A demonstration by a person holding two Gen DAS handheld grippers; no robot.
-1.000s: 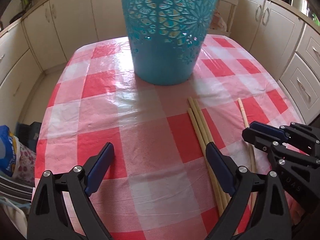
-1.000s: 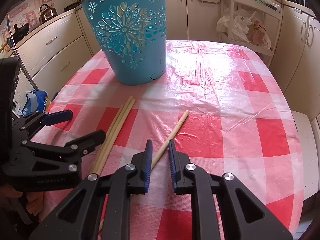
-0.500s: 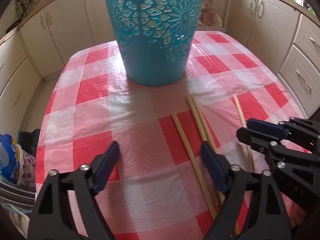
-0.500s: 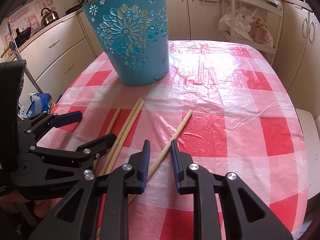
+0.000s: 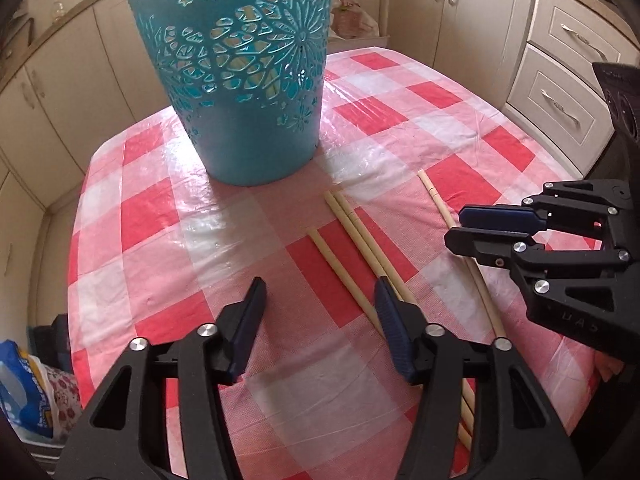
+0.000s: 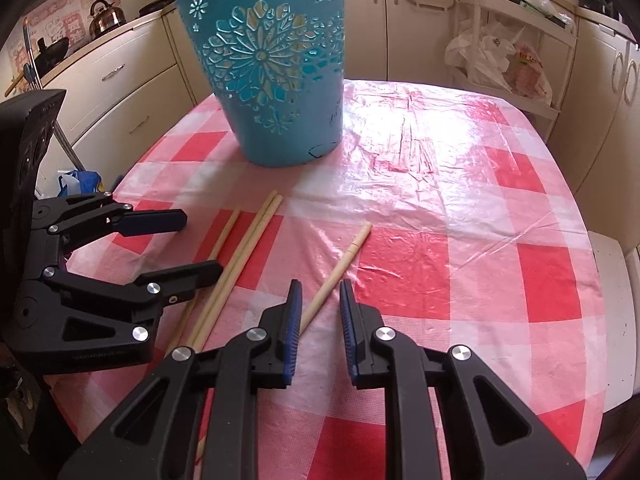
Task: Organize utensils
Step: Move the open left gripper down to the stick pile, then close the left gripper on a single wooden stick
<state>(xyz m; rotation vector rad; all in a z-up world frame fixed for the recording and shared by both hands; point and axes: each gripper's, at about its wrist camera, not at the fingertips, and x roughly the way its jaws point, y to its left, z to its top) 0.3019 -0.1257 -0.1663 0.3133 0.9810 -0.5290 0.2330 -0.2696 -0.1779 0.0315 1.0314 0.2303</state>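
Observation:
Several pale wooden chopsticks lie on the red-and-white checked tablecloth point(image 5: 152, 216). A pair point(image 5: 360, 236) lies side by side, a single one point(image 5: 340, 272) lies left of it, and another single one point(image 5: 440, 208) lies to the right. A teal cut-out basket point(image 5: 244, 72) stands behind them and holds a few sticks. My left gripper point(image 5: 320, 312) is open, low over the left chopsticks. My right gripper point(image 6: 320, 312) is open a little, its jaws on either side of the right chopstick point(image 6: 340, 268) without gripping it. The basket also shows in the right wrist view point(image 6: 276, 76).
Cream kitchen cabinets point(image 5: 472, 12) surround the table. A white rack with plastic bags point(image 6: 504, 56) stands behind the table on the right. A kettle point(image 6: 104, 18) sits on the left counter. A blue bag point(image 5: 20, 392) lies on the floor at left.
Both grippers have drawn back and risen a little. One chopstick now lies apart, to the left of the pair. The right gripper's jaws have opened slightly wider.

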